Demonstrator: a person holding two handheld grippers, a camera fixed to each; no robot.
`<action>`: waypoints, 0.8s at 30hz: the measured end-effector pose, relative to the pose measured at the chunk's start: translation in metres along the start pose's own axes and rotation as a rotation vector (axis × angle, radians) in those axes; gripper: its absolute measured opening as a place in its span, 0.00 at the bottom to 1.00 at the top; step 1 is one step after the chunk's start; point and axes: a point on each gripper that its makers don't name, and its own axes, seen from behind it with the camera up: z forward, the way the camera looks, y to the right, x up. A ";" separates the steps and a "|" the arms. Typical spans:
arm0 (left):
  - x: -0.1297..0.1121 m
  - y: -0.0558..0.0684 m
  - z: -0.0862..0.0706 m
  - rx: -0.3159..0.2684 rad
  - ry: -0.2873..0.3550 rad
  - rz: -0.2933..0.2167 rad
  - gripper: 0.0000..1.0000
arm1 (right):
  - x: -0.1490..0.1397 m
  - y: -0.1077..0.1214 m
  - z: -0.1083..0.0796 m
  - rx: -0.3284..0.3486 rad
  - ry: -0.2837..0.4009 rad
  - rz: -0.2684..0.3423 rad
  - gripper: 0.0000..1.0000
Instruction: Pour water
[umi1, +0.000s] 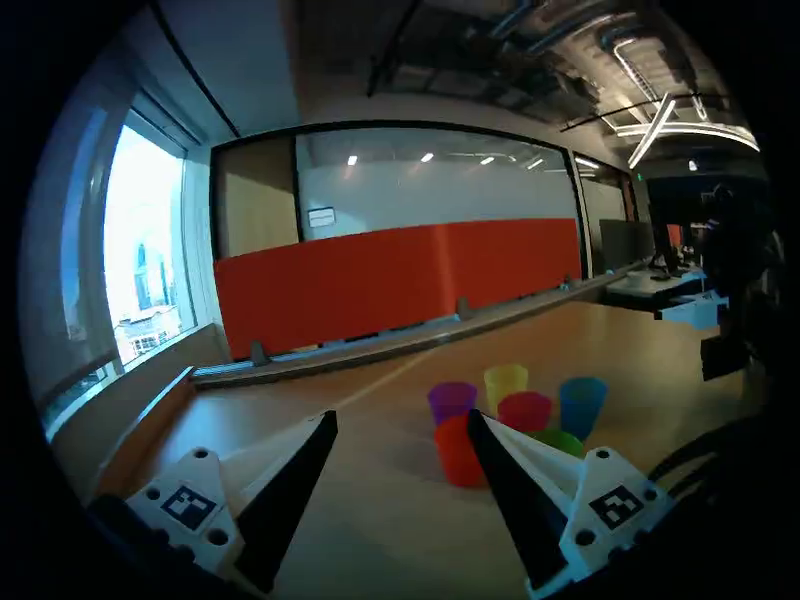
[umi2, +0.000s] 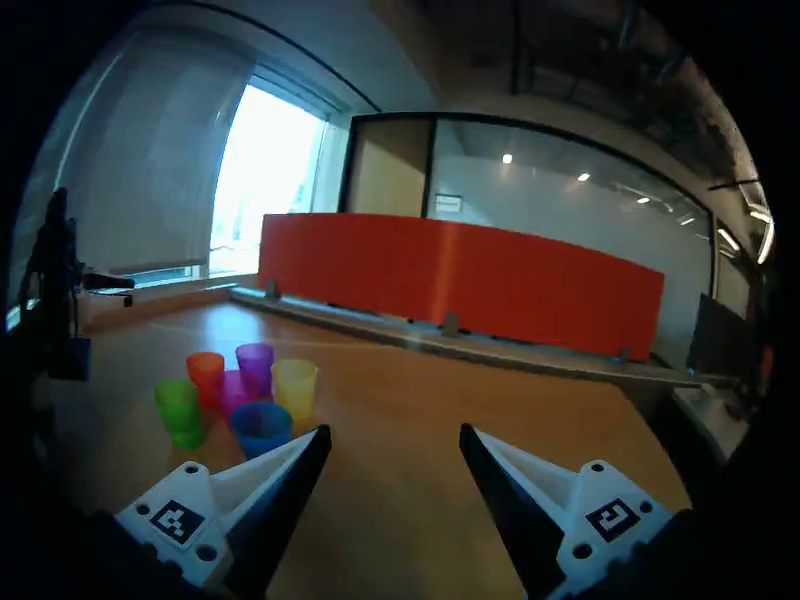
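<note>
Six cups (umi2: 250, 395) huddled close on table (umi2: 420, 400), just ahead of left gripper (umi1: 400, 415) and right gripper (umi2: 393, 429), both spread and empty; risk: fingers reaching for one cup may topple its crowded neighbours.

Green plastic cup (umi1: 560, 440): mostly covered by the dark finger (umi1: 505, 490), lower right, left gripper view.
Orange plastic cup (umi1: 455, 452): right side covered by that finger.
Magenta plastic cup (umi2: 236, 388): base hidden behind the blue plastic cup (umi2: 261, 428), lower left, right gripper view.
Cup contents: not discernible.
</note>
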 end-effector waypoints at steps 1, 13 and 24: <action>0.003 -0.001 0.000 0.010 0.015 -0.014 0.97 | 0.004 0.005 0.000 -0.024 0.015 0.005 1.00; 0.031 -0.014 0.003 0.132 0.139 -0.074 0.97 | 0.045 0.058 -0.009 -0.270 0.175 0.092 1.00; 0.042 -0.007 0.010 0.150 0.183 -0.110 0.96 | 0.049 0.073 -0.016 -0.337 0.215 0.118 1.00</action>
